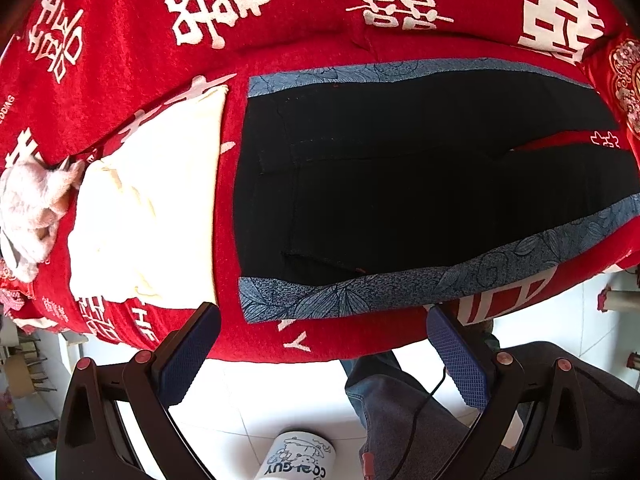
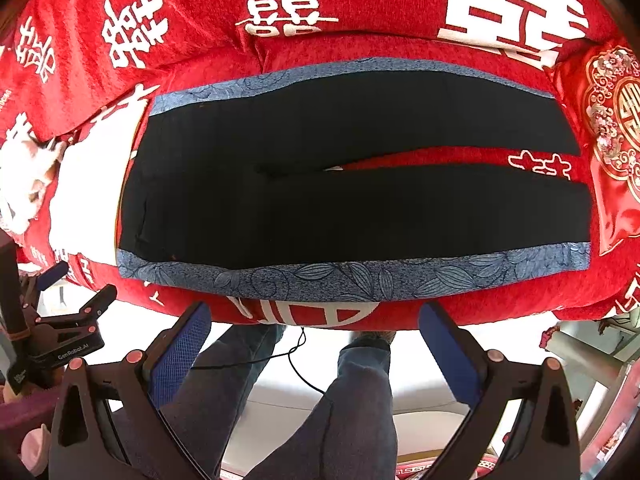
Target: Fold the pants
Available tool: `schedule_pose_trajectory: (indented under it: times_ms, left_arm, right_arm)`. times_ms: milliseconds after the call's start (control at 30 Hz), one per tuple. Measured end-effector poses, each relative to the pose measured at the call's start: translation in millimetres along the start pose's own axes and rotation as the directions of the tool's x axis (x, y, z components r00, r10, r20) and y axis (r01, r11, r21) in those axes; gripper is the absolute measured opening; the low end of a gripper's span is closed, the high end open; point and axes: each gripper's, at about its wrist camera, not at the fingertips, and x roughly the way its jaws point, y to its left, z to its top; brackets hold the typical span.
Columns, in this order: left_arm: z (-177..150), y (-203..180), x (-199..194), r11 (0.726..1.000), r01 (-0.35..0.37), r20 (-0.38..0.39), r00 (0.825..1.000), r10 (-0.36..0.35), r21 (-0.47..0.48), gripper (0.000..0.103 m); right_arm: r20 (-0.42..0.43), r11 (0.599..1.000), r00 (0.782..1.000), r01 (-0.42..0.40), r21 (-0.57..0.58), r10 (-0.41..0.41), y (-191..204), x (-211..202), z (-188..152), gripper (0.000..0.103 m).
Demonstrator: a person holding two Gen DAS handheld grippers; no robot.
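black pants [image 2: 352, 208] with blue leaf-print side stripes lie flat on the red blanket [image 2: 280, 4], just beyond both sets of fingertips. left gripper [image 1: 322, 322] and right gripper [image 2: 316, 320] are spread wide, holding nothing. cream cloth [image 1: 160, 208] lies left of the waistband.

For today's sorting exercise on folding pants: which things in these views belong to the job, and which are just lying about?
Belong to the job:
black pants, spread flat
left gripper, open
right gripper, open

Just lying about:
cream cloth
pinkish-white towel
embroidered cushion
red bedspread underneath
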Motion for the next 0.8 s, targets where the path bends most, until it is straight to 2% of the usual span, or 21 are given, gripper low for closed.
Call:
schedule_pose_trajectory:
  times_ms: [300,567,667,800]
  left_arm:
    - [-5,-7,-9,0.998,-0.038,0.000,0.999,0.038,-0.056,0.103]
    - [-13,-21,-24,0.982,-0.071,-0.003,0.997,0.072,-0.175,0.103]
    - [-19,-27,-30,0.973,-0.060,-0.010,0.998,0.059,-0.224,0.103]
    - [-31,-23,-32,0.949,0.019,-0.035,0.999,-0.031,-0.315,0.103]
  right_arm:
    - [0.016,0.999,0.999,-0.047,-0.022,0.047,-13,-1,-2,0.103]
    - [0.014,0.993,0.996,-0.090,-0.071,0.092,-35,-2,-4,0.103]
    - [0.018,0.990,0.993,-0.115,-0.086,0.117,-41,-1,-5,0.103]
    - [-0.001,0.982,0.985,-0.172,-0.073,0.173,-44,6,-6,0.103]
